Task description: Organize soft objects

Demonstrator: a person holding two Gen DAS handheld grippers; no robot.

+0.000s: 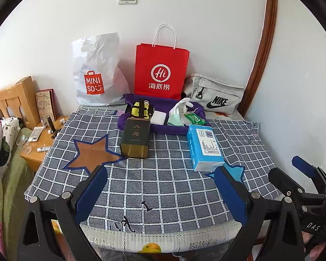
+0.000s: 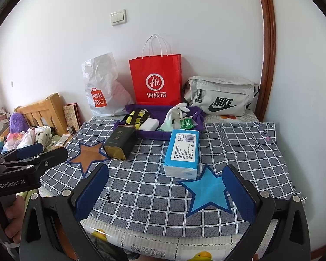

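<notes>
A: Hovering over the near edge of the surface, which wears a grey-blue checked cloth, the left gripper has its blue-padded jaws spread wide with nothing between them.

B: And the right gripper?

A: Likewise gaping and empty-handed, above the light blue fabric star. Its black frame also shows at the right edge of the left wrist view.

B: Where are the soft things?

A: Just beyond the blue star lies the blue plastic-wrapped tissue pack, flat on the cloth. To its left a dark rectangular tea tin lies on its side beside the brown fabric star.

B: Farther back?

A: A shallow purple fabric tray holds a white rectangular pad, a yellow-and-black bundle, a pale green cloth and a white glove. Against the wall stand a crumpled white Miniso plastic bag, a red paper carrier bag and a grey Nike pouch.
</notes>
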